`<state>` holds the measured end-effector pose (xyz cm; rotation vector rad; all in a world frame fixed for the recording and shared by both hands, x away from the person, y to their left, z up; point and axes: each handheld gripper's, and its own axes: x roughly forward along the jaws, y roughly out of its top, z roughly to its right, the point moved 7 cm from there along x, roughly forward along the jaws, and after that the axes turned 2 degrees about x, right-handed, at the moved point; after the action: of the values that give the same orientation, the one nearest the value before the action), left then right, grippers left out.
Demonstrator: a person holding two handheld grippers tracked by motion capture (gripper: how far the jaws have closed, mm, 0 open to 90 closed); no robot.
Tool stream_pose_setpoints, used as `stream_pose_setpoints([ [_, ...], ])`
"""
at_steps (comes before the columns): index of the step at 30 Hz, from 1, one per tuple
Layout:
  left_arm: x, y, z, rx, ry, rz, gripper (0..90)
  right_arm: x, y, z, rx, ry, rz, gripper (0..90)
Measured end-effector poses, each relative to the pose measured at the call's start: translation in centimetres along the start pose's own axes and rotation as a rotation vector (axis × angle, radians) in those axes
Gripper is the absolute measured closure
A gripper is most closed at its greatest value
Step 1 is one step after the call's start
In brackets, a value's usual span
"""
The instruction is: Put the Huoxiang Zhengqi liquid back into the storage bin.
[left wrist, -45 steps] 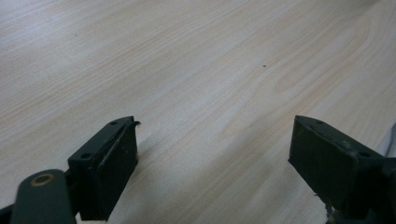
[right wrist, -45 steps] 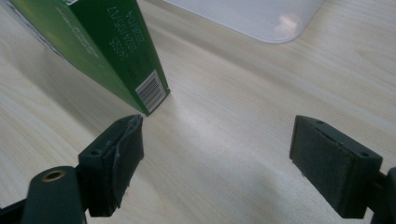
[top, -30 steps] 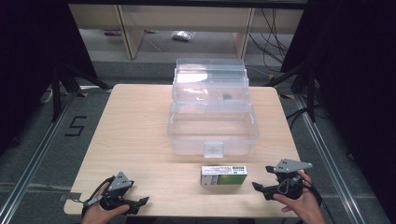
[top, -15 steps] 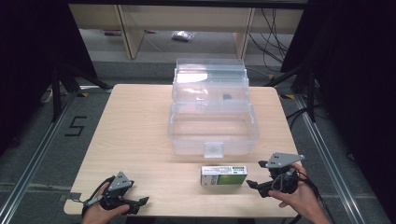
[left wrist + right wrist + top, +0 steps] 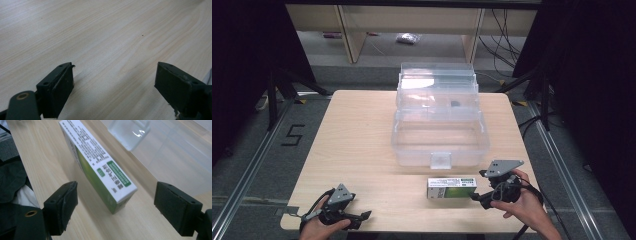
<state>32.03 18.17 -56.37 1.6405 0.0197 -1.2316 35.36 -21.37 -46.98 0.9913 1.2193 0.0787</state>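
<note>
A small green and white box lies on the wooden table, just in front of a clear plastic bin. My right gripper sits at the box's right end, open, its jaws spread either side of that end without touching it. In the right gripper view the box stands on its long edge between the two black jaws, near end at the middle. My left gripper rests near the table's front left corner, open, over bare wood.
The clear bin has an open lid standing behind it and a front latch. The table's front edge is close below both hands. Shelving and cables stand beyond the far edge.
My right gripper has moved left and a little forward, up to the right end of the box. The left gripper has stayed put.
</note>
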Motion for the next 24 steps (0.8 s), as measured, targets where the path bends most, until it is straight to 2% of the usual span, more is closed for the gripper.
stream_pose_setpoints([
  [4,0.0,0.0,-0.1,0.002,0.004,-0.002,15.0,0.1,0.7,-0.2,-0.026,0.000,-0.013,20.2],
  [5,0.0,0.0,-0.1,0.001,0.004,-0.001,15.0,0.3,1.3,-0.3,-0.057,0.002,-0.015,20.3],
  [8,0.0,0.0,0.0,0.002,0.000,0.000,15.0,0.4,2.0,-0.5,-0.098,0.015,-0.033,20.6],
  [11,0.0,0.0,0.0,0.001,0.001,-0.001,15.0,0.6,2.5,-0.7,-0.111,0.018,-0.047,20.9],
  [13,0.0,0.0,0.0,0.002,0.001,0.000,15.0,0.8,3.0,-0.8,-0.137,0.021,-0.062,21.0],
  [17,0.0,0.0,0.0,0.001,0.001,0.001,14.9,1.2,3.5,-1.1,-0.146,0.030,-0.071,21.3],
  [19,0.0,0.0,0.0,0.002,0.000,0.000,15.0,1.6,3.8,-1.2,-0.164,0.036,-0.093,21.3],
  [20,0.0,0.0,0.0,0.002,0.000,0.000,15.0,1.6,3.8,-1.3,-0.151,0.029,-0.110,21.3],
  [22,0.0,0.0,0.0,0.002,0.001,0.000,15.0,1.8,3.9,-1.3,-0.157,0.025,-0.116,21.3],
  [24,0.0,0.0,0.0,0.004,0.000,-0.001,14.9,2.3,4.2,-1.5,-0.199,0.040,-0.134,21.3],
])
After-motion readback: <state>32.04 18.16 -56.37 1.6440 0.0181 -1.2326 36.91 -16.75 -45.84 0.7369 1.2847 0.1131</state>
